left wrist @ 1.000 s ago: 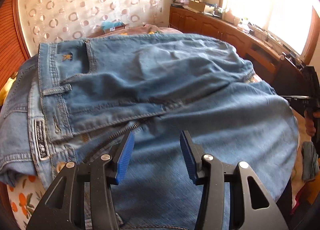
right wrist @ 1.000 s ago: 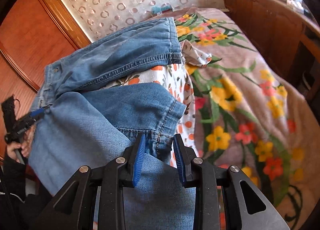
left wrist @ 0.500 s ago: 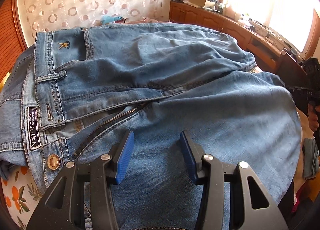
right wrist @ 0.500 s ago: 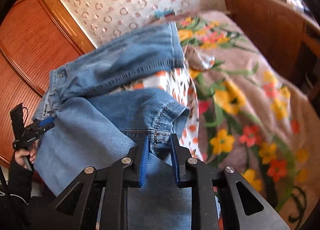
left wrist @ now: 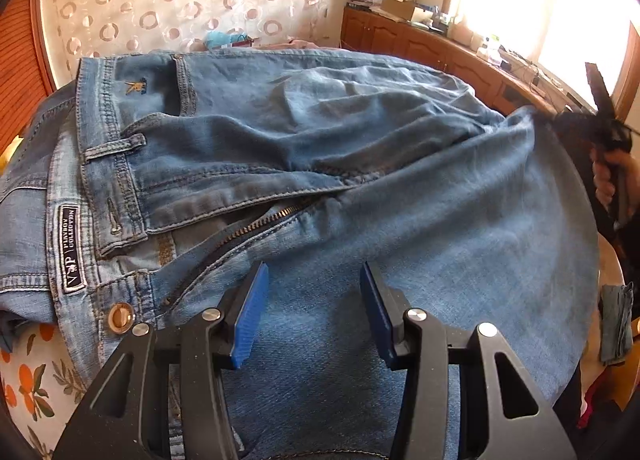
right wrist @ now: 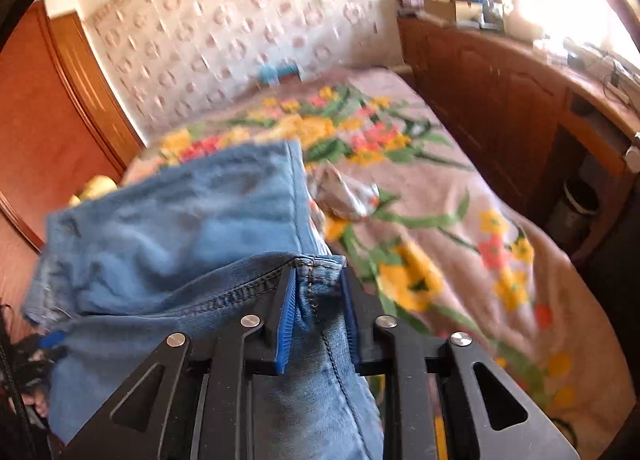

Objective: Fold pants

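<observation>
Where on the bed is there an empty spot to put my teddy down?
The flowered bedspread lies bare between the jeans and the wooden cabinets, apart from a crumpled cloth beside the jeans' far hem. The near left is crowded: denim covers it, the right gripper clamps a hem, and the open left gripper hovers over the zipper area.

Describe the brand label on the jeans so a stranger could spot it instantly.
Find the blue jeans spread over the bed. Follow the waistband to beside the open zipper. The label is a dark rectangle with white lettering, just above the round metal button.
</observation>
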`<state>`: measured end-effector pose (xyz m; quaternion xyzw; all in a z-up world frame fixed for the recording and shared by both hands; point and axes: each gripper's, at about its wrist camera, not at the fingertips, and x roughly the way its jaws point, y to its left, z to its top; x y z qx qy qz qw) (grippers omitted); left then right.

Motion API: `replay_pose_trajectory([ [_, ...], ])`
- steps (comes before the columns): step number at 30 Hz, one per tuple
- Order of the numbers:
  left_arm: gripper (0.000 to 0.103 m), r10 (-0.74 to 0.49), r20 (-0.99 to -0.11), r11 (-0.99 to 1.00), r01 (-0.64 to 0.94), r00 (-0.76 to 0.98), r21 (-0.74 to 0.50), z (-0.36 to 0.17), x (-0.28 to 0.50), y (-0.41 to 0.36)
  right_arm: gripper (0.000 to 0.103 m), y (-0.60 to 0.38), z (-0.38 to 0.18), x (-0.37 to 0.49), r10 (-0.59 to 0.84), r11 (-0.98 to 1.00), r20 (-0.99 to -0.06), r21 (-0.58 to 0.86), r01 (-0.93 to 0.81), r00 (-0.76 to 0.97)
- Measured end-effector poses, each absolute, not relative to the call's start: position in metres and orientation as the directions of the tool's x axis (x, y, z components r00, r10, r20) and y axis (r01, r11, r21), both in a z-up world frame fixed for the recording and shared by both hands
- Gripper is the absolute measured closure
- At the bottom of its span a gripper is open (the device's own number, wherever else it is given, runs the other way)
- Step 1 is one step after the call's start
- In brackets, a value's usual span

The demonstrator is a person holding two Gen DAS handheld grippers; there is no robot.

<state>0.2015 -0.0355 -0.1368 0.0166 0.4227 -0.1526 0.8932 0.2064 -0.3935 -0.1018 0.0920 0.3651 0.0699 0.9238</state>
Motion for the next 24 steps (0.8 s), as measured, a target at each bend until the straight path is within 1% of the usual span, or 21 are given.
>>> replay_pose_trajectory([
  [3,0.054,-0.258,-0.741,0.956,0.274,0.619,-0.104,-0.129,0.192,-0.026,0.075,-0.387,-0.111,0.199,0.183,0.979,-0.668,0.190,-0.072,0.721],
  [4,0.054,-0.253,-0.740,0.958,0.267,0.623,-0.103,-0.127,0.189,-0.023,0.071,-0.386,-0.113,0.192,0.179,0.980,-0.668,0.184,-0.074,0.722],
  [6,0.053,-0.242,-0.741,0.963,0.248,0.627,-0.104,-0.124,0.181,-0.013,0.067,-0.385,-0.113,0.180,0.201,0.976,-0.657,0.197,-0.092,0.727],
  [8,0.048,-0.233,-0.737,0.967,0.234,0.634,-0.105,-0.123,0.172,-0.004,0.062,-0.384,-0.114,0.165,0.217,0.974,-0.646,0.199,-0.113,0.732],
  [10,0.037,-0.236,-0.724,0.968,0.221,0.648,-0.118,-0.120,0.161,0.006,0.060,-0.382,-0.115,0.150,0.225,0.973,-0.639,0.192,-0.131,0.736],
  [12,0.031,-0.238,-0.720,0.969,0.212,0.652,-0.128,-0.119,0.151,0.014,0.059,-0.387,-0.120,0.132,0.237,0.970,-0.631,0.191,-0.148,0.739],
  [19,0.030,-0.177,-0.701,0.982,0.173,0.690,-0.077,-0.113,0.116,0.025,0.059,-0.384,-0.124,0.074,0.242,0.970,-0.611,0.167,-0.177,0.753],
  [22,0.030,-0.149,-0.705,0.986,0.158,0.694,-0.053,-0.113,0.101,0.028,0.059,-0.383,-0.127,0.060,0.215,0.977,-0.600,0.137,-0.166,0.771],
  [24,0.030,-0.120,-0.712,0.990,0.137,0.691,-0.033,-0.115,0.091,0.032,0.059,-0.383,-0.132,0.050,0.230,0.973,-0.599,0.152,-0.173,0.767],
])
